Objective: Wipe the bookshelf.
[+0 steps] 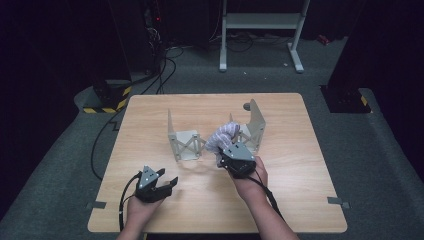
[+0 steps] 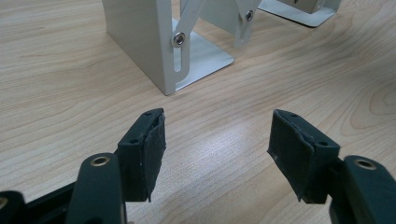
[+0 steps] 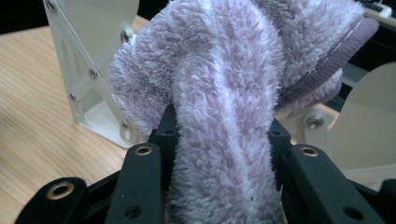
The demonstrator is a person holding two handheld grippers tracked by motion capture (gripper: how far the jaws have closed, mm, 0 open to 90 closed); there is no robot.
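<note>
A fluffy lilac towel (image 1: pixel 222 136) bunched into a roll is held off the table in my right gripper (image 1: pixel 226 156), between the two white metal stands. In the right gripper view its jaws are shut on the towel (image 3: pixel 224 140), which bulges up and over them. My left gripper (image 1: pixel 167 181) rests low at the front left with its jaws apart; in its own view the left gripper (image 2: pixel 217 140) has bare wood between the pads. The left white stand (image 1: pixel 184 141) is ahead of it, and the right stand (image 1: pixel 256 126) is behind the towel.
The wooden table (image 1: pixel 150 115) has tape tabs at its front corners. A small dark knob (image 1: pixel 247 106) lies near the right stand's top. Cables run over the grey floor at the back left, and a white frame (image 1: pixel 260 30) stands beyond the table.
</note>
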